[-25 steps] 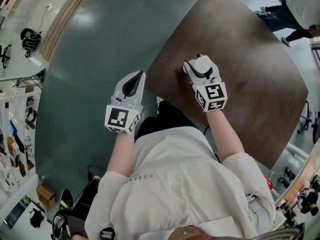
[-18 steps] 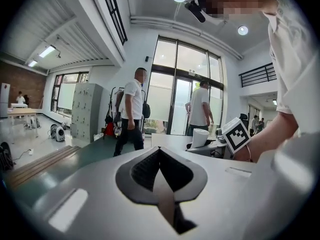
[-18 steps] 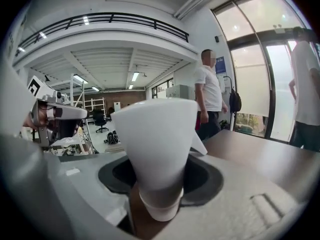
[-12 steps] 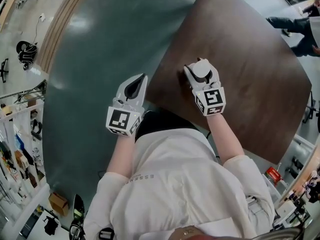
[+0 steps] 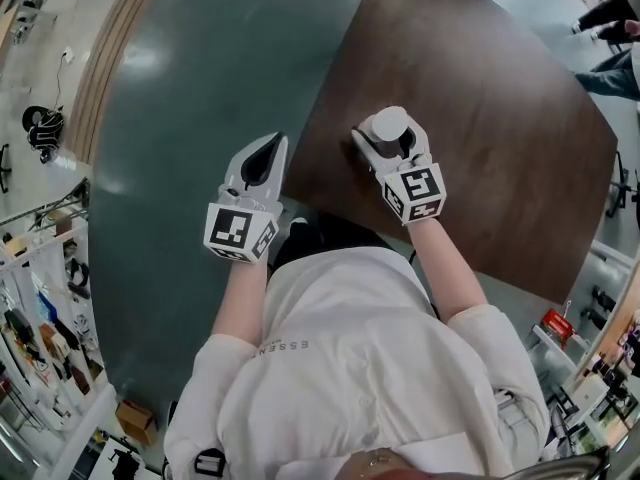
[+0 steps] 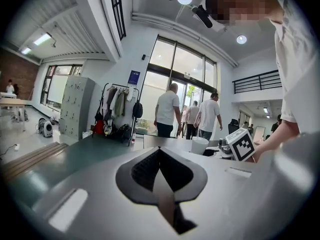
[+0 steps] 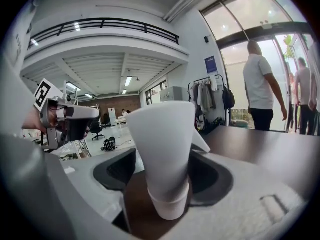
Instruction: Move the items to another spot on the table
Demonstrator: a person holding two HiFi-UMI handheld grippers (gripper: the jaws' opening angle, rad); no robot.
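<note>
Currently, head view: the right hand-held gripper [image 5: 388, 136] is sitting low over the bench [image 5: 500, 158]. Its jaws have just been opening, and the white paper cup [image 5: 389, 123] is standing between them. The left hand-held gripper [image 5: 277, 148] is hovering off the bench's edge, over the floor, tips meeting, carrying nothing. Risk, as I am judging it: the cup is looking light and is sitting not far from the bench's near edge. A jaw dragging against it on the pull-back could be tipping or sliding it.

Left gripper view: jaws are resting together, nothing between them. The cup is showing well off to this gripper's right, beside the other gripper's marker cube.

Right gripper view: the cup is standing upright on the brown bench, centred between wide jaws. Gaps are showing on either side, and the pads are not pressing.
</note>
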